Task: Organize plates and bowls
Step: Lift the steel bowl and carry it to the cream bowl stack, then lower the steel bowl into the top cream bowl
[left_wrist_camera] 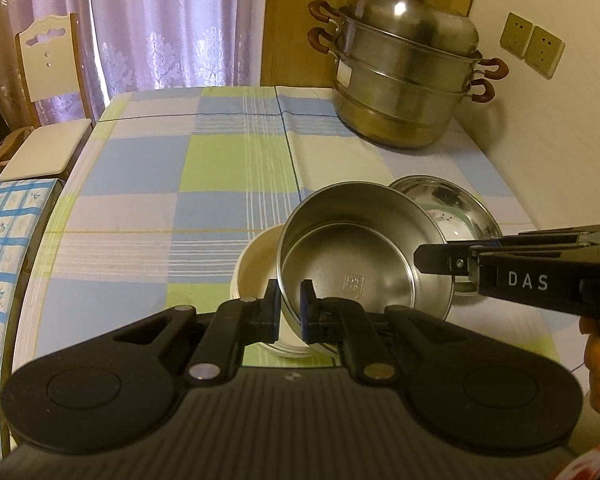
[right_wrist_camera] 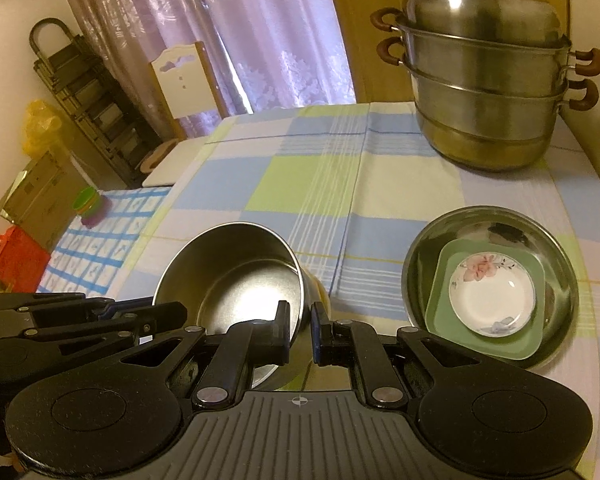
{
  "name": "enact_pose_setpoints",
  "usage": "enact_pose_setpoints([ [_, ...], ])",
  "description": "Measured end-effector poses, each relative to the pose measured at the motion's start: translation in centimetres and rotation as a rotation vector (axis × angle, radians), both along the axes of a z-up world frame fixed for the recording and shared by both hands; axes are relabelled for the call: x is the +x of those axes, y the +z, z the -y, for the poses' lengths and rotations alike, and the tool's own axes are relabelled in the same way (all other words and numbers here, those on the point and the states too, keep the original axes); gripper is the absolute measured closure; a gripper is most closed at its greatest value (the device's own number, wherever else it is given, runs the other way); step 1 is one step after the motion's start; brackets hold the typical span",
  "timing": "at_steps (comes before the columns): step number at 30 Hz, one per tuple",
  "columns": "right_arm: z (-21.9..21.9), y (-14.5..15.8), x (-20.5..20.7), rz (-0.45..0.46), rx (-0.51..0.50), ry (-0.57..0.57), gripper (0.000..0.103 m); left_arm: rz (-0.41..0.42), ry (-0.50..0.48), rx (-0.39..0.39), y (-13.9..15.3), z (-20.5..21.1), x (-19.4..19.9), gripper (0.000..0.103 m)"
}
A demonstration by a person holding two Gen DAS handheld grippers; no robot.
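Note:
A deep steel bowl [left_wrist_camera: 360, 256] hangs tilted just above the checked tablecloth. My left gripper [left_wrist_camera: 291, 292] is shut on its near-left rim. My right gripper [left_wrist_camera: 424, 260] comes in from the right, shut on the opposite rim. A cream bowl [left_wrist_camera: 256, 264] sits under and behind the steel bowl, mostly hidden. In the right wrist view the right gripper [right_wrist_camera: 300, 314] pinches the steel bowl's [right_wrist_camera: 236, 280] wall, the left gripper [right_wrist_camera: 168, 314] at its far side. To the right a wide steel basin [right_wrist_camera: 560, 280] holds a green square plate [right_wrist_camera: 500, 344] with a floral saucer [right_wrist_camera: 492, 300] on it.
A tall stacked steel steamer pot [left_wrist_camera: 404, 80] stands at the table's back right by the wall. A white chair [left_wrist_camera: 48, 64] is at the far left corner. A lower surface with a blue-grid cloth [right_wrist_camera: 100, 240] adjoins the table's left side, small cups on it.

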State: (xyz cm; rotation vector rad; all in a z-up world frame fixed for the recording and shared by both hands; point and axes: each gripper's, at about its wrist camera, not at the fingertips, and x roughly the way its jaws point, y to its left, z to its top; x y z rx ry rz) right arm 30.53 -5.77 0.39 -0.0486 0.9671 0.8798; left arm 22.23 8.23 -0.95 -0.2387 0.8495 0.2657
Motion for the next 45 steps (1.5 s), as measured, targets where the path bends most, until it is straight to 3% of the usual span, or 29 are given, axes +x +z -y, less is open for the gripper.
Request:
enact_pose_setpoints([
  [18, -2.9, -3.5, 2.1, -0.052, 0.001, -0.013, 0.093, -0.048, 0.032, -0.023, -3.1, -3.0, 2.2, 0.095],
  [45, -3.8, -5.4, 2.6, -0.096, -0.054, -0.026, 0.092, -0.101, 0.058, -0.074, -5.3, -3.9, 3.0, 0.093],
])
